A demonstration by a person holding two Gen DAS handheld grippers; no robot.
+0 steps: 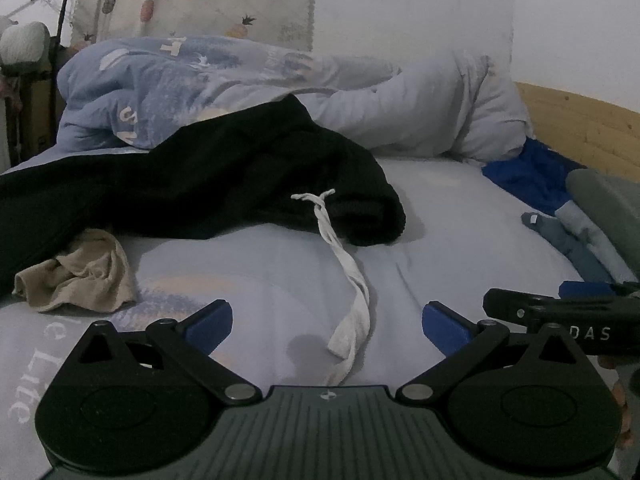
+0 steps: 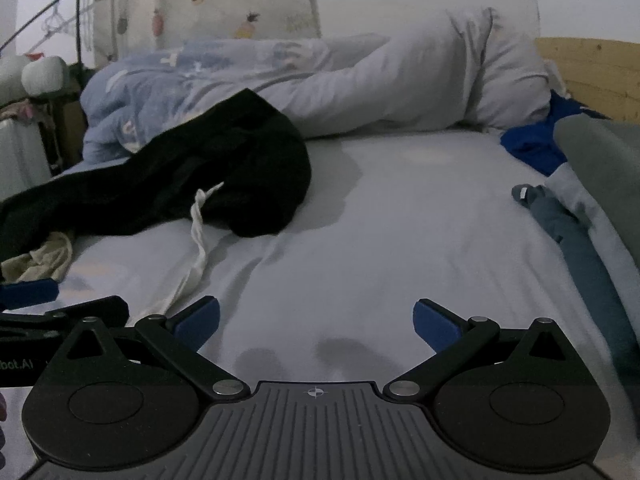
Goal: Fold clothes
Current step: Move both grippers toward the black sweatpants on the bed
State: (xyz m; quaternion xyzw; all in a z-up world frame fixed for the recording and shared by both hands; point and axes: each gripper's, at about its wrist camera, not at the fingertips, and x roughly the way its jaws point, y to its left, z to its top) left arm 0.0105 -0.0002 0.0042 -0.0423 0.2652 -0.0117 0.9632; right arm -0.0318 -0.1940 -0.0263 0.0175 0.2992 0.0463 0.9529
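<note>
Both grippers hover low over the pale blue bed sheet (image 2: 400, 220), the left gripper (image 1: 327, 326) and the right gripper (image 2: 316, 320) each spread wide with nothing between the blue pads. Ahead and to the left lies the crumpled black knitted garment (image 1: 224, 176), bunched against the rumpled blue printed duvet (image 1: 168, 88), with its white drawstring (image 1: 348, 272) trailing toward the left gripper. It looks thick, soft and limp, fairly heavy for cloth, likely to sag and slide in folds when lifted. A hem or waistband edge near the cord would probably give the firmest hold. A small crumpled beige cloth (image 1: 80, 276) sits beside it, light and floppy.
</note>
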